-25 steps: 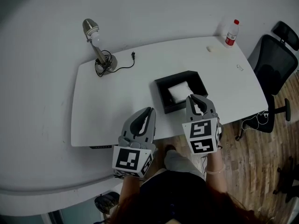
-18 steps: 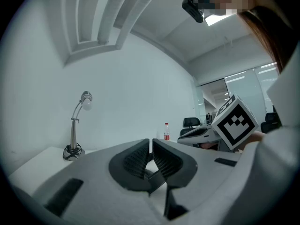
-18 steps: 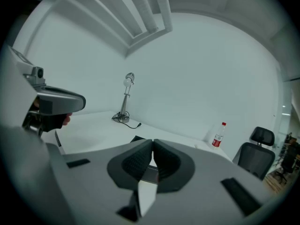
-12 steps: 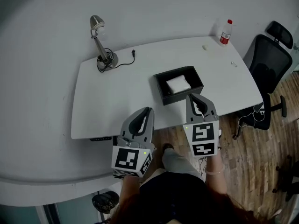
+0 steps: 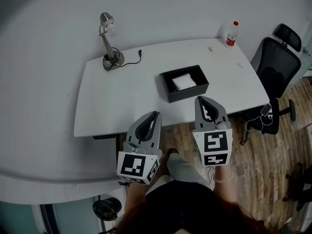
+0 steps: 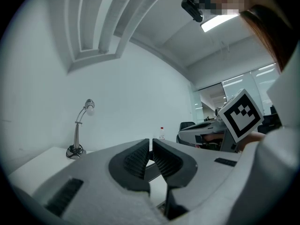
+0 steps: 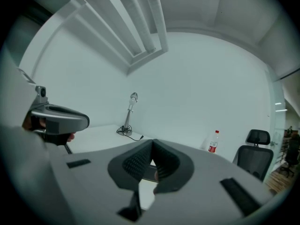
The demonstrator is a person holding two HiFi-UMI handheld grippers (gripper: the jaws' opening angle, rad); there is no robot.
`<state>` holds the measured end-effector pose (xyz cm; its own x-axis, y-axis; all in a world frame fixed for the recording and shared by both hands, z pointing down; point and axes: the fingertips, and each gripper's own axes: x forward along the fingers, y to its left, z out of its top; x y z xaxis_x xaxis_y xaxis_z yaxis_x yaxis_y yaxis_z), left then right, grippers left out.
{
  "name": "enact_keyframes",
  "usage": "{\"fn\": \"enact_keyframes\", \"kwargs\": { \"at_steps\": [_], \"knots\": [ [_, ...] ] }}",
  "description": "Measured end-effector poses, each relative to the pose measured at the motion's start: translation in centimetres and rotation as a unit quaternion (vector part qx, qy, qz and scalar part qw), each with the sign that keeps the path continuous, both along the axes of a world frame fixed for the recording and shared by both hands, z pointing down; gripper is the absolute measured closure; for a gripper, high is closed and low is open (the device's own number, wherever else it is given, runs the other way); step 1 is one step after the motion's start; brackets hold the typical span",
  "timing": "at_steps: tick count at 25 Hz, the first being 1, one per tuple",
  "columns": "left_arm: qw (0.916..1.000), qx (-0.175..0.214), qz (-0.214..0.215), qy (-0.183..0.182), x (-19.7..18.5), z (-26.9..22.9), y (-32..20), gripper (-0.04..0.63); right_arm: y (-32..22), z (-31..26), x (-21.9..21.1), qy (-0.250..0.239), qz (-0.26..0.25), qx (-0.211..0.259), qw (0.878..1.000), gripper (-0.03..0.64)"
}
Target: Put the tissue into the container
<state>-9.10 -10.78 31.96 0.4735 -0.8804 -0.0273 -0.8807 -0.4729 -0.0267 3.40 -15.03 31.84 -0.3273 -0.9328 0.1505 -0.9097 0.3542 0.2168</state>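
At the far left of the table (image 5: 97, 111) a lamp (image 5: 106, 42) stands upright, its cord coiled round the base and its plug (image 5: 140, 52) lying just beside it.

The left gripper (image 5: 155, 114) hangs off the table's near edge, over the wooden floor (image 5: 253, 165). In the left gripper view its jaws are drawn together with nothing between the pads; only a thin slit seems to show at the tips, though the angle makes that hard to judge.

The black container (image 5: 168, 87) sits on the table beyond the two grippers, nearer the right one. The tissue (image 5: 184, 81) lies inside it, a white folded wad on the container's bottom, towards the right half. It is well apart from both pairs of jaws and touches neither.

The right gripper (image 5: 200, 100) is held just short of the table's near edge, its tips pointing towards the container's near wall without reaching it. In the right gripper view its jaws are closed tight, pad against pad, and empty.

Farther right, a bottle (image 5: 232, 33) with a red cap stands at the table's back corner. A black chair (image 5: 275, 67) stands beside the table's right end.
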Motion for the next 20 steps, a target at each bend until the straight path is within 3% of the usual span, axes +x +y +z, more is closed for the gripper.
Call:
{"fn": "enact_keyframes", "kwargs": {
  "at_steps": [20],
  "knots": [
    [0.9994, 0.013, 0.030, 0.016, 1.4, -0.7, 4.6, 0.555, 7.4, -2.6, -0.7, -0.049, -0.015, 0.031, 0.998, 0.598]
  ]
}}
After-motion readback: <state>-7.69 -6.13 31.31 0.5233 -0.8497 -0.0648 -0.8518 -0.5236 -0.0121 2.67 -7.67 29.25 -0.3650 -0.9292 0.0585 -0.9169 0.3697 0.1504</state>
